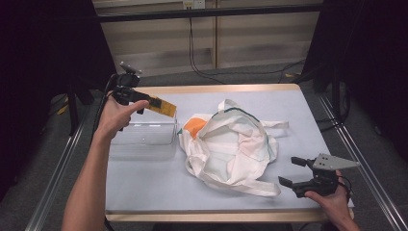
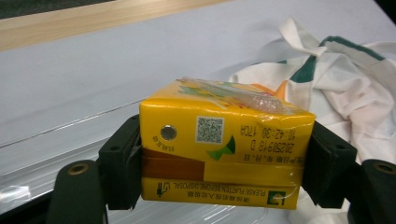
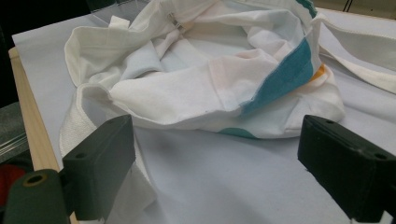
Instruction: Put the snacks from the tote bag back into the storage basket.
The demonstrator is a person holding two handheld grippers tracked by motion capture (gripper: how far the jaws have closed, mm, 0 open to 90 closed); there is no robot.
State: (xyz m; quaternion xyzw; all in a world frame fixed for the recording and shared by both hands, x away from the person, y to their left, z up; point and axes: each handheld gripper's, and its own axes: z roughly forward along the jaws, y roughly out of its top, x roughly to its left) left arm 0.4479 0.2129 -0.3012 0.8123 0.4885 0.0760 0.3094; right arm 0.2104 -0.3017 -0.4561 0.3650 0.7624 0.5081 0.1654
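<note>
Yellow juice carton being held clamped between left gripper fingers, above clear plastic bin. Carton already lifted, not yet set down. White tote bag lying ahead of right gripper, fingers apart, nothing between them.

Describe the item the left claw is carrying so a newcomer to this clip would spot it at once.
Start at the white cloth bag in the middle of the table, then look left to the clear plastic bin. Just above its far edge, the left claw grips a small yellow juice carton by its sides. It is the one bright yellow, boxy thing there.
</note>
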